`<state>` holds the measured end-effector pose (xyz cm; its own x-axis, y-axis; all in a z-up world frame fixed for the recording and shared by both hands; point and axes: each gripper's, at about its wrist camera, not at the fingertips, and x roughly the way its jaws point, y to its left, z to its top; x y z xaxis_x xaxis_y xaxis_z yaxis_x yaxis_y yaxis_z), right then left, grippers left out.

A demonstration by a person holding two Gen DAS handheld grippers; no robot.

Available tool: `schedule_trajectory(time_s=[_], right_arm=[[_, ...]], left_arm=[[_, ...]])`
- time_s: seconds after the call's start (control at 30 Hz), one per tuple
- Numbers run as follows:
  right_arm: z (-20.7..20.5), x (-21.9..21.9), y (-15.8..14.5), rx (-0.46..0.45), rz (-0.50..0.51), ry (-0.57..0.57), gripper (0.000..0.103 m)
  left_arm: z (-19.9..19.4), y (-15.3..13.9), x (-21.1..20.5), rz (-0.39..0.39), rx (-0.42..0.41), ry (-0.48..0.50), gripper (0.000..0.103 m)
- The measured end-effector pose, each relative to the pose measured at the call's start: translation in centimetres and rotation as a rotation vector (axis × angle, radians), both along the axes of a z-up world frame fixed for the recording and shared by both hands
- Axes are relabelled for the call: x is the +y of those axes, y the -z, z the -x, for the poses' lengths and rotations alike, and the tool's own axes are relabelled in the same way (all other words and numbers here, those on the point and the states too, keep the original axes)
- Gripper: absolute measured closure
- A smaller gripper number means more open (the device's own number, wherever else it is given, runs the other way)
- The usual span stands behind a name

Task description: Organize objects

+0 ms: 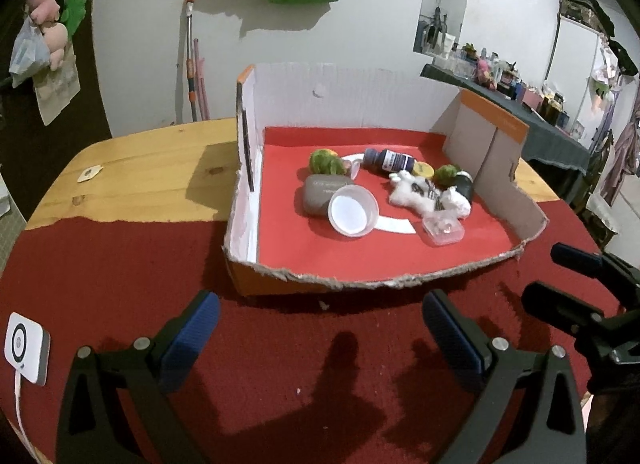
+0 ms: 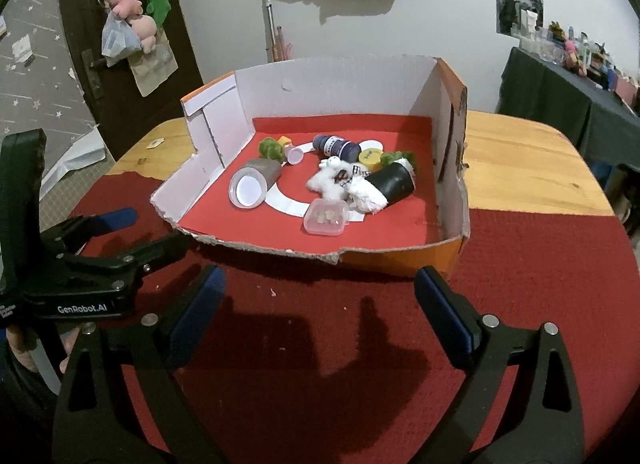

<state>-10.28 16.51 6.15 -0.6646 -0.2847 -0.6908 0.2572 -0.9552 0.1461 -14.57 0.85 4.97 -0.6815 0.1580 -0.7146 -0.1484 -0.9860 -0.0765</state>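
Note:
A torn cardboard box (image 1: pixel 320 280) (image 2: pixel 384 256) with a red floor stands on the red cloth. In it lie a grey pouch (image 1: pixel 320 193) (image 2: pixel 268 168), a round plastic cup (image 1: pixel 353 213) (image 2: pixel 248 191), a dark ink bottle (image 1: pixel 390 159) (image 2: pixel 336 145), a white plush toy (image 1: pixel 416 189) (image 2: pixel 332 179), a clear small case (image 1: pixel 443 227) (image 2: pixel 325 217), green pom-poms (image 1: pixel 324 161) (image 2: pixel 271 148) and a black roll (image 2: pixel 394 183). My left gripper (image 1: pixel 320 328) (image 2: pixel 132 232) is open and empty in front of the box. My right gripper (image 2: pixel 320 304) (image 1: pixel 560 276) is open and empty beside it.
A wooden table (image 1: pixel 140 167) (image 2: pixel 520 167) lies under the red cloth (image 1: pixel 300 364) (image 2: pixel 320 364). A white device with a cable (image 1: pixel 26 348) sits at the left edge. A sticker (image 1: pixel 89 173) lies on the wood. A dark cluttered table (image 2: pixel 560 99) stands at the far right.

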Motion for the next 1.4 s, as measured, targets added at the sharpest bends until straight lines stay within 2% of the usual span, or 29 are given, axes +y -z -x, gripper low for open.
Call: schedule_trajectory(time_s=[0.93, 1.4], right_arm=[[-0.5, 0.3, 4.3, -0.072, -0.049, 0.04, 0.006], [-0.4, 0.3, 4.8, -0.084, -0.039, 0.032, 0.004]], left_arm=[[-1.0, 3.1, 0.0, -0.016, -0.106, -0.018, 0.0], [-0.8, 3.8, 0.3, 0.013, -0.133, -0.027, 0.0]])
